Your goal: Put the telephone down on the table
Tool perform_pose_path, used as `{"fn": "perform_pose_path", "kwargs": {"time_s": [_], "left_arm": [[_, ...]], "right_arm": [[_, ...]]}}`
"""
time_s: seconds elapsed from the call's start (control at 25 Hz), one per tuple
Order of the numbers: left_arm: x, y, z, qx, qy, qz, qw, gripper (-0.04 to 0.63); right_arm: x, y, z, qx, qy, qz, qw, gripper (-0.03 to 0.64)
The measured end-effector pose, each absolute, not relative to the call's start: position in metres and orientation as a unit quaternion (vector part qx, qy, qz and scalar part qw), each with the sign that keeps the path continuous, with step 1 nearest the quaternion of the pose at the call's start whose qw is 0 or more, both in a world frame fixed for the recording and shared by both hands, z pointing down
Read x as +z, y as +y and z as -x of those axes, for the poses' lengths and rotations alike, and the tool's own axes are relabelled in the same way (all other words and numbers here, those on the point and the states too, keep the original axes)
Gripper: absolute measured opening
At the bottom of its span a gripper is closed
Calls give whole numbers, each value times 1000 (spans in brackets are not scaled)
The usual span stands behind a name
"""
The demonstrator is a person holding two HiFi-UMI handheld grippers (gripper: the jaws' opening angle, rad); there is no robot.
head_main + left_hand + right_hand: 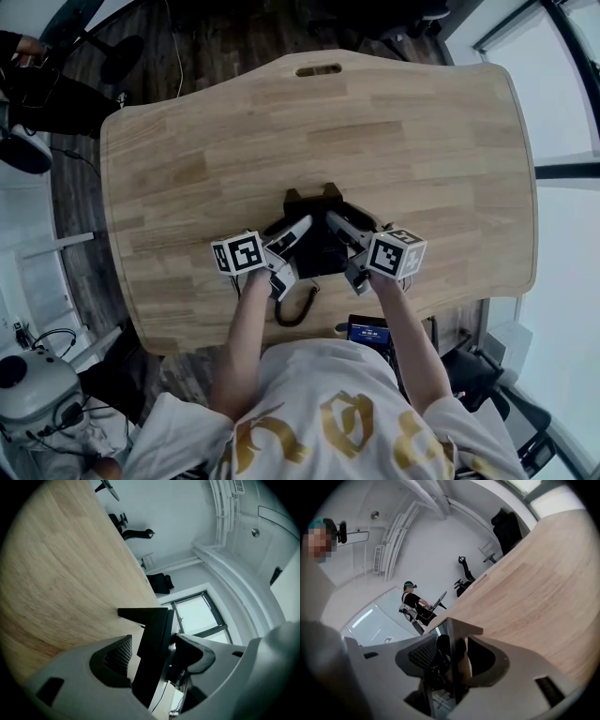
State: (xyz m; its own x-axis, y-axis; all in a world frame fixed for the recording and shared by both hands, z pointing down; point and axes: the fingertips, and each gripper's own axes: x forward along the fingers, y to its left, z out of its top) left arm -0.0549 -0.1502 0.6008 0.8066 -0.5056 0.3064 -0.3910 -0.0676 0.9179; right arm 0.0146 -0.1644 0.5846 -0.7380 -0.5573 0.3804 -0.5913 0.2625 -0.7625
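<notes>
A black telephone [319, 234] stands on the wooden table [281, 122] near its front edge, and its curly cord [296, 309] hangs over that edge. My left gripper [289, 255] is at its left side, my right gripper [352, 248] at its right. In the left gripper view the telephone [154, 653] stands between the jaws of the left gripper [157, 644], with a sliver of table showing beside the lower pad [119, 656]. In the right gripper view the telephone's edge [457, 634] sits tight between the pads of the right gripper [454, 656].
The table's back edge has a handle slot [319, 69]. A small lit screen [367, 330] hangs at the person's waist. White equipment [37, 394] stands on the floor at the left. A person [412, 599] stands far off beyond the table.
</notes>
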Motion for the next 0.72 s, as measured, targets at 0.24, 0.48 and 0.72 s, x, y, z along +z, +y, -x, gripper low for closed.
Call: {"fn": "perform_pose_path", "kwargs": {"time_s": [0.24, 0.48, 0.72], "left_arm": [[602, -149, 60, -21, -340, -720, 604, 279], [594, -152, 62, 23, -365, -742, 563, 279], [580, -144, 79, 39, -389, -761, 518, 279]], "right_arm": [[575, -160, -21, 458, -799, -389, 31, 193], [561, -154, -25, 446, -800, -401, 31, 193], [549, -145, -20, 417, -810, -409, 45, 193]]}}
